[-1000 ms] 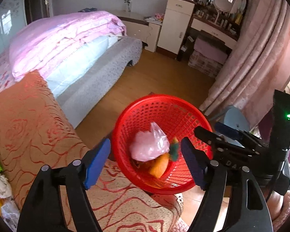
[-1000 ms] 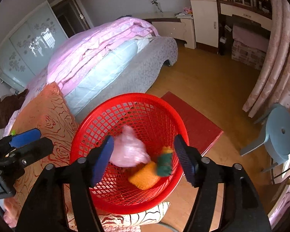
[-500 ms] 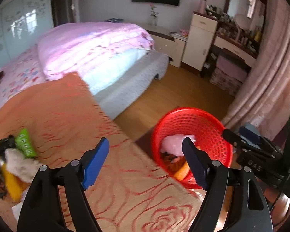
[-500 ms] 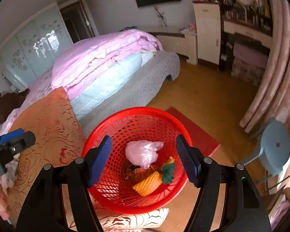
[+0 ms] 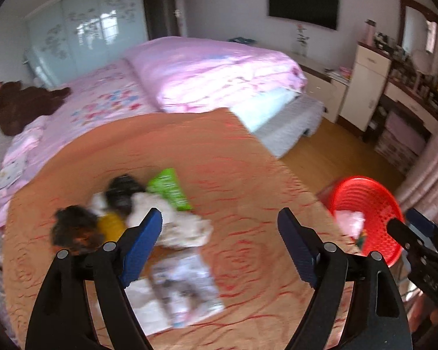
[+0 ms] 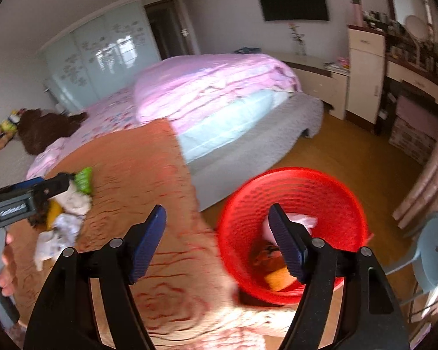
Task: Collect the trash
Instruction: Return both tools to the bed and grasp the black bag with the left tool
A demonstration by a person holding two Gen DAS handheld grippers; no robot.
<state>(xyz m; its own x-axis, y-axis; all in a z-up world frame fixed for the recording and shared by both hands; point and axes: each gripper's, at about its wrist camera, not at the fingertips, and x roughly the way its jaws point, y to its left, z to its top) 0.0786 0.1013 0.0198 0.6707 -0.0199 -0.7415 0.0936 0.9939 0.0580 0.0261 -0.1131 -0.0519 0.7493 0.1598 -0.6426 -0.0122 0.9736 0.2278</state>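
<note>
Hovering over the trash pile [image 5: 149, 221], left tongs [image 5: 220, 243] gape empty.

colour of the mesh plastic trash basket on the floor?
Red. The round red mesh plastic basket shows best in the right wrist view.

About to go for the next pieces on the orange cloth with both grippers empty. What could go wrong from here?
The trash pile is bunched and overlapping, so the open left gripper may pinch several pieces, or the cloth, and drop some.

The red basket stands on the floor just off the cloth's edge; a release from the open right gripper that falls short could miss it.
</note>
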